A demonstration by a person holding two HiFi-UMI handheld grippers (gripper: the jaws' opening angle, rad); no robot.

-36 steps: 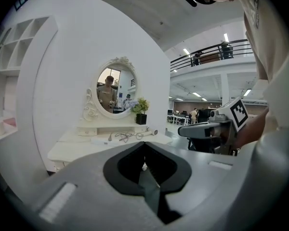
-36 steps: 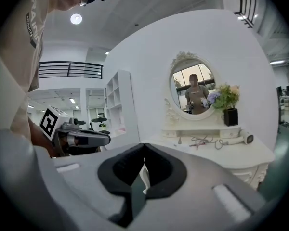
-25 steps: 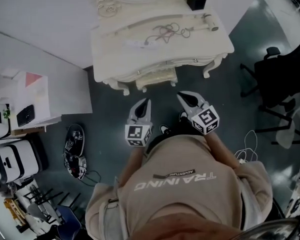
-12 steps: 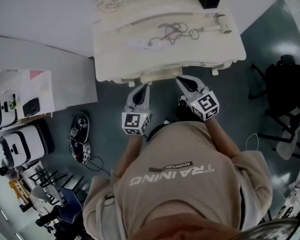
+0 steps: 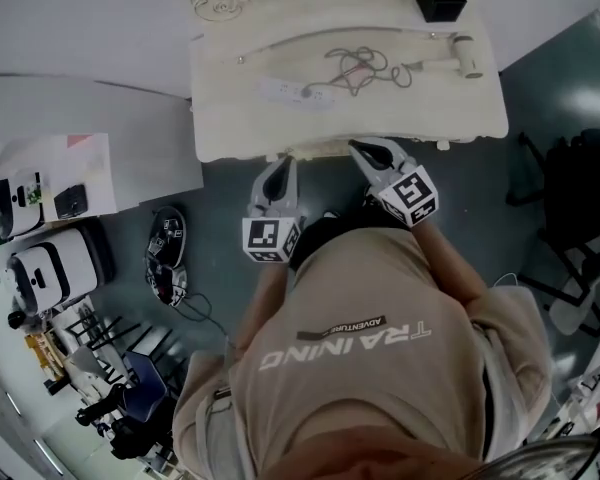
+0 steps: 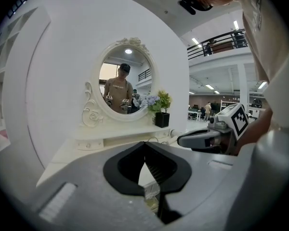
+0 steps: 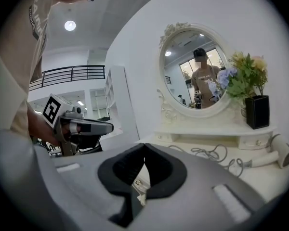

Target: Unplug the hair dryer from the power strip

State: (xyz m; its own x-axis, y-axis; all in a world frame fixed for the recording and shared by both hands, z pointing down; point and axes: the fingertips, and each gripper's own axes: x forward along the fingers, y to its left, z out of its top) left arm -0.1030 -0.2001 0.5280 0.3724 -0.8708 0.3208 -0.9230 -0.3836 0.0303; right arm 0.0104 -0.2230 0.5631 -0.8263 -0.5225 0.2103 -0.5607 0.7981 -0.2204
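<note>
A white hair dryer (image 5: 462,56) lies at the right end of the cream dressing table (image 5: 230,133). Its cable (image 5: 365,68) runs in a loose tangle to a white power strip (image 5: 285,91) near the table's middle. Both grippers hover at the table's front edge, short of these things. My left gripper (image 5: 283,161) is shut and holds nothing, as the left gripper view (image 6: 144,144) shows. My right gripper (image 5: 366,149) is likewise shut and empty (image 7: 144,146). The right gripper view shows the dryer (image 7: 281,156) and cable (image 7: 209,153) ahead to the right.
An oval mirror (image 6: 126,83) and a black pot with flowers (image 5: 442,1) stand at the table's back. A black office chair (image 5: 580,173) is on the right. A pair of shoes (image 5: 167,260) and low shelves with devices (image 5: 50,268) are on the left.
The person has stepped towards the dressing table. Both grippers have moved forward from over the floor to the table's front edge, still shut.
</note>
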